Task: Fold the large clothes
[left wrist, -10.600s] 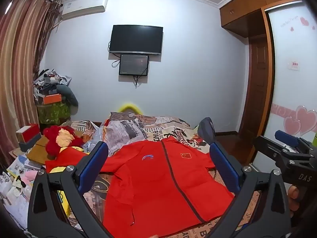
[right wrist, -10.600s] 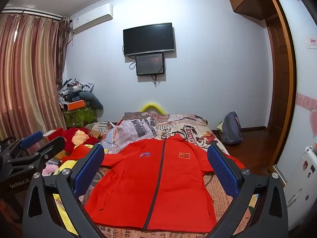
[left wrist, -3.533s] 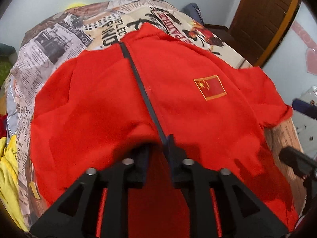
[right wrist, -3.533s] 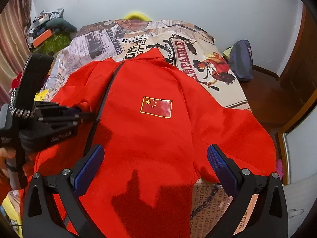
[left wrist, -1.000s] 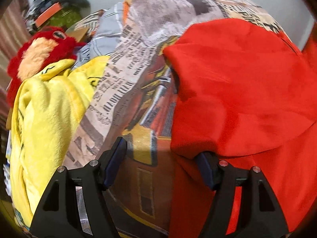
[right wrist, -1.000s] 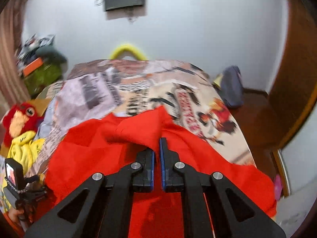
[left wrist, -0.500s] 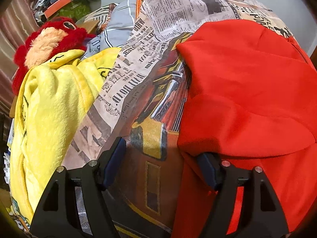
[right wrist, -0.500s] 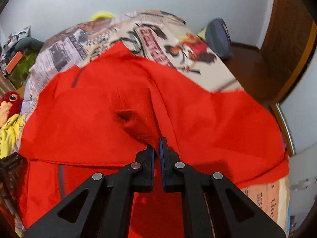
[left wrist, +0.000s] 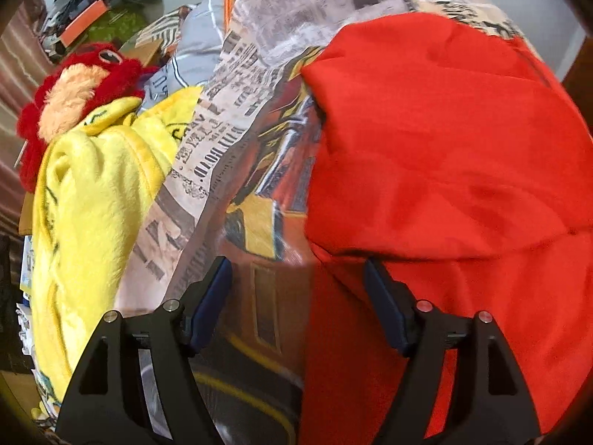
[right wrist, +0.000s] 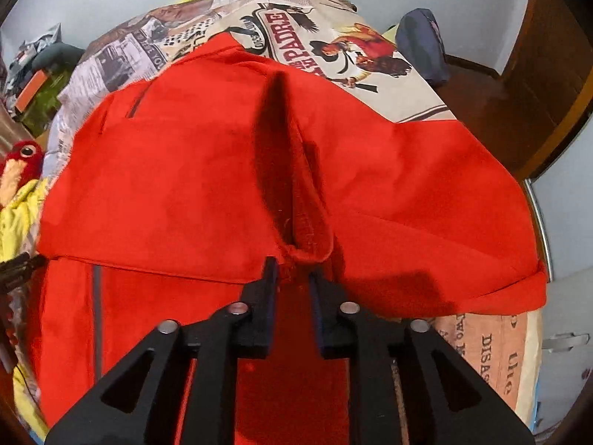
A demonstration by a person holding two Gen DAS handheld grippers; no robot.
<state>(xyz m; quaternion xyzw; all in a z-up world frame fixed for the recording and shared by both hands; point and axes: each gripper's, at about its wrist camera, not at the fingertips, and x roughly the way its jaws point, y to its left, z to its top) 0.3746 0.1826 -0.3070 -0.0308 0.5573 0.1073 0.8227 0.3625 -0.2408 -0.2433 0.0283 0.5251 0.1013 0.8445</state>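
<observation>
Right wrist view, red jacket (right wrist: 207, 185) spread on the printed bedspread (right wrist: 370, 59), folded flap laid across it, right gripper (right wrist: 292, 278) parting its jaws — the bunched fold just beyond the tips, unpinched, left gripper (left wrist: 296, 289) held wide at the jacket's left edge — nothing clamped, yellow blanket (left wrist: 92, 193) further left.

Your red jacket (left wrist: 444, 148) runs off the right and bottom edges of the left wrist view, its folded-over upper layer hides the front beneath it, the bed's printed cover (right wrist: 481, 341) disappears under it, and the yellow blanket (left wrist: 92, 204) is cut at the left.
</observation>
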